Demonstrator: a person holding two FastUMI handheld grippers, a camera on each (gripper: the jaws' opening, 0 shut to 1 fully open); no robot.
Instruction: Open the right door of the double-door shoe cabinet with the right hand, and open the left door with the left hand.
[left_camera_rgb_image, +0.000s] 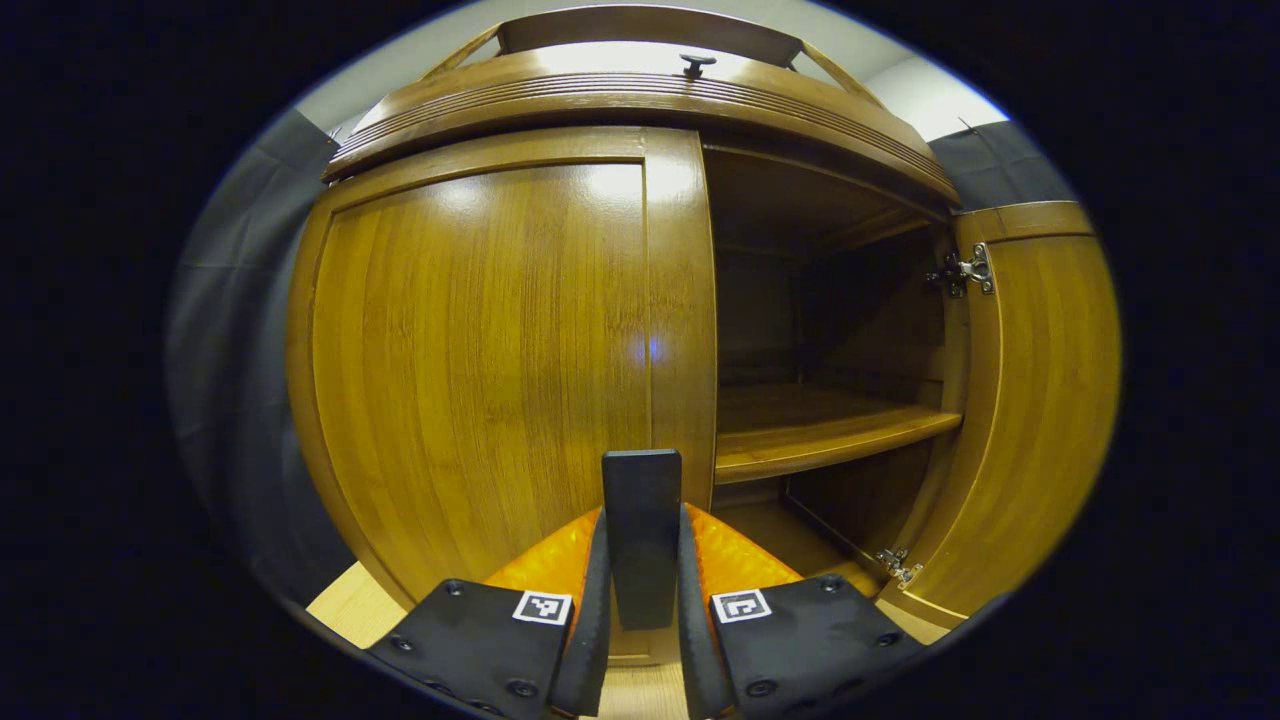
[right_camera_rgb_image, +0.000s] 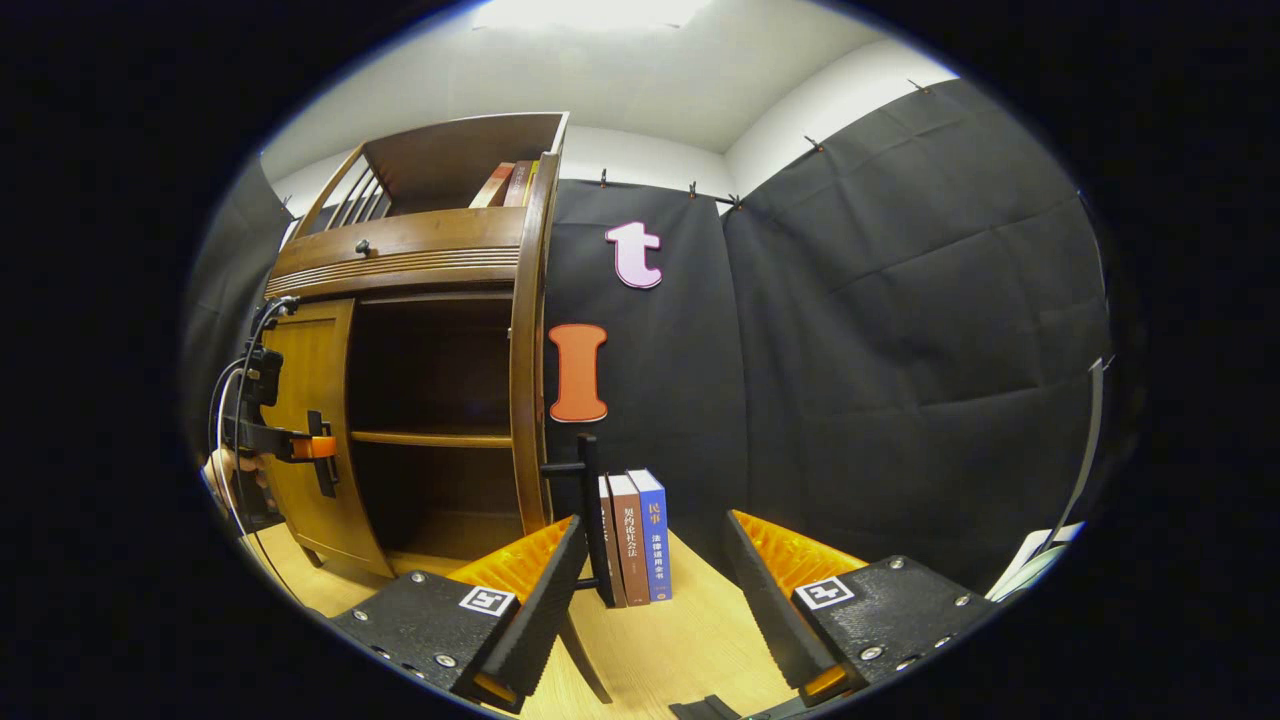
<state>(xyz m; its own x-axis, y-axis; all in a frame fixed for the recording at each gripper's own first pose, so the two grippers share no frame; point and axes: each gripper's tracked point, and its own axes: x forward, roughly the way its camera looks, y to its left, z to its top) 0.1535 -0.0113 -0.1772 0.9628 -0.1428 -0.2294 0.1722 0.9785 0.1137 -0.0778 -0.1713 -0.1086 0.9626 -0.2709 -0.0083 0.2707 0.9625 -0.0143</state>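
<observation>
The wooden shoe cabinet (left_camera_rgb_image: 640, 95) fills the left gripper view. Its left door (left_camera_rgb_image: 480, 360) covers the left half of the front. My left gripper (left_camera_rgb_image: 641, 515) is shut on that door's dark upright handle (left_camera_rgb_image: 641, 490), one finger on each side. The right door (left_camera_rgb_image: 1040, 400) is swung wide, baring a shelf (left_camera_rgb_image: 830, 425). In the right gripper view the right door (right_camera_rgb_image: 527, 380) is edge-on, its black handle (right_camera_rgb_image: 588, 500) on the outer face. My right gripper (right_camera_rgb_image: 655, 525) is open, off the handle, holding nothing. The left gripper (right_camera_rgb_image: 318, 447) shows at the left door (right_camera_rgb_image: 305, 380).
Three upright books (right_camera_rgb_image: 635, 540) stand on the light wooden table (right_camera_rgb_image: 660, 640) just behind the open right door. More books (right_camera_rgb_image: 510, 185) sit on the cabinet's top rack. A hand (right_camera_rgb_image: 225, 470) holds the left gripper. Black cloth walls close the booth.
</observation>
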